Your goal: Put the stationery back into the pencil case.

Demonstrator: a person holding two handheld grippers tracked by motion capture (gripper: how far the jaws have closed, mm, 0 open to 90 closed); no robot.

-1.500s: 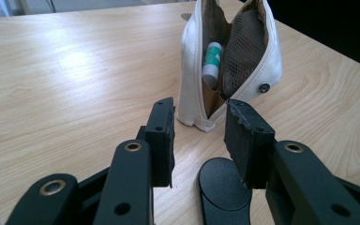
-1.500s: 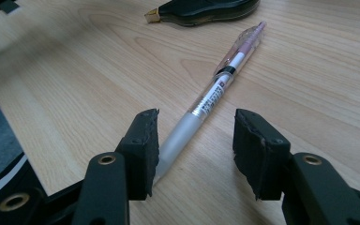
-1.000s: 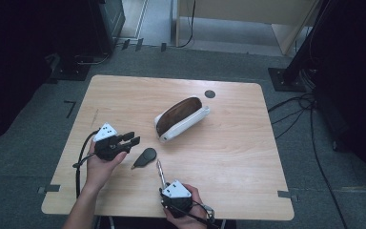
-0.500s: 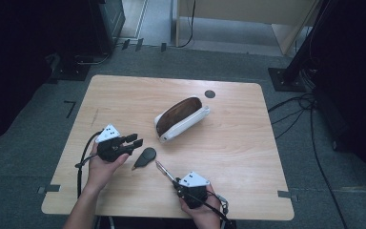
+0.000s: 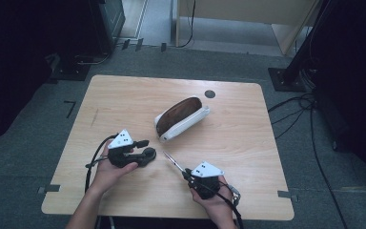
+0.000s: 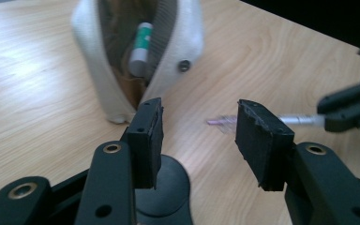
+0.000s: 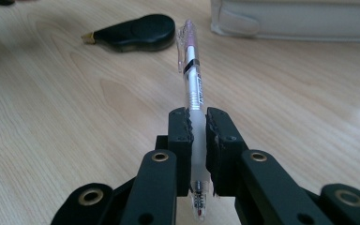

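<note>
One table [image 5: 248, 138], wooden. One pencil case [image 5: 181, 118], white outside, brown inside, lying open. One marker [image 6: 139, 48] with green band inside case, seen in left gripper view. One pen [image 7: 191, 70], clear barrel, pink end. One black correction-tape dispenser [image 7: 138, 32], flat on tabletop. One dark round spot [image 5: 209, 94] near table's far edge. Two grippers: left gripper [image 6: 199, 126], right gripper [image 7: 196, 136]. Two hands: left hand [image 5: 109, 171], right hand [image 5: 215, 200].

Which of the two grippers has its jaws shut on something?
The right gripper, clamped on the pen; the left gripper stands open with nothing between its pads.
</note>
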